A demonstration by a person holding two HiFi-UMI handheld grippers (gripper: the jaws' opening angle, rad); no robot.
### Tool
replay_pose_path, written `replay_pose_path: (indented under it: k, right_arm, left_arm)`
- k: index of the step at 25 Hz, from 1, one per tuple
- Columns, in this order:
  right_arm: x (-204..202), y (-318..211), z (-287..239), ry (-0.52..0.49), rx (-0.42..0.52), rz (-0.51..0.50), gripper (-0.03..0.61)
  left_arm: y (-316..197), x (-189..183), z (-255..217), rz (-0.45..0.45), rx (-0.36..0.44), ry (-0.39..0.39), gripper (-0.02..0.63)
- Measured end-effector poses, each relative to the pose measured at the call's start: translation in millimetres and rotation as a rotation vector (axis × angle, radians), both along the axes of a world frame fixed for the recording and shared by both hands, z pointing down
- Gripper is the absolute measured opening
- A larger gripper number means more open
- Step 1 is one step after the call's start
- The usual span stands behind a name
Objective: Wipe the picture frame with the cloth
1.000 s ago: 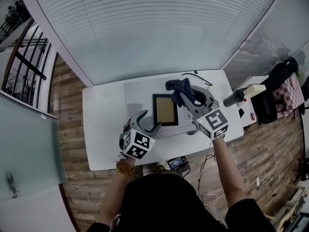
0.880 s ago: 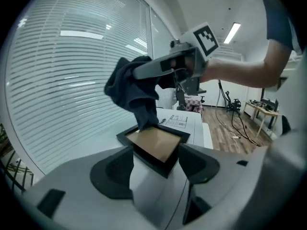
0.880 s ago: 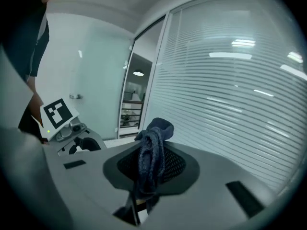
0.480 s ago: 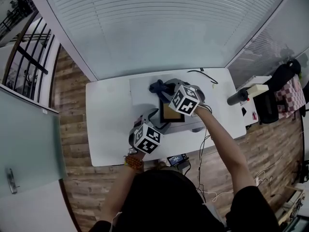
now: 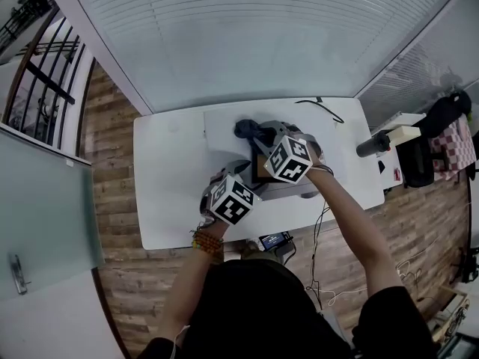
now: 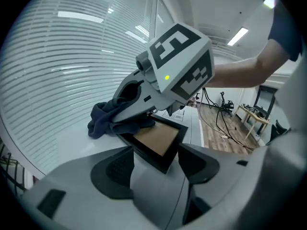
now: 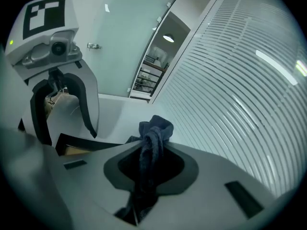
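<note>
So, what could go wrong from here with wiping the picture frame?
The left gripper straddles a corner of the picture frame with jaws apart, not clamping it, so a wiping push may slide the frame.
The right gripper holds the cloth bunched at the frame's far edge; its hard jaws might scrape the frame.

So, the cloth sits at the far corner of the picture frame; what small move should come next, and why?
Probably drag the right gripper toward the person, across the picture frame, keeping the cloth pressed down. Its fingers are shut on the cloth, which rests on the frame's far corner, and the brown panel lies bare before it. The left gripper, open, straddles the near corner.
</note>
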State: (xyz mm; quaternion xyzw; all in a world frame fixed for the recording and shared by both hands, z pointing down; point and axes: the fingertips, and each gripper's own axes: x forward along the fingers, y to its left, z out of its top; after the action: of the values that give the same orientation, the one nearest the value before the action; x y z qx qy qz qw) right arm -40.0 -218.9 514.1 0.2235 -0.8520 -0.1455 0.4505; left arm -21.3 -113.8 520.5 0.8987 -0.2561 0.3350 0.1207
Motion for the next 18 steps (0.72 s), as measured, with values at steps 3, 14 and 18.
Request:
replay_pose_path:
  k: [3,14,18]
  right_arm:
    - [-2,5,0,-0.006,-0.005,-0.005,0.04]
    - [-6,52,0,-0.051,-0.07,-0.093,0.037]
    - [-5,67,-1,-0.069,-0.104,-0.111,0.037]
  left_arm:
    - [1,0,1,0.011,-0.015,-0.014,0.291]
    - [3,1,4,0.022,-0.003,-0.036,0.291]
    - [3,2,3,0.026,0.017,-0.051,0.291]
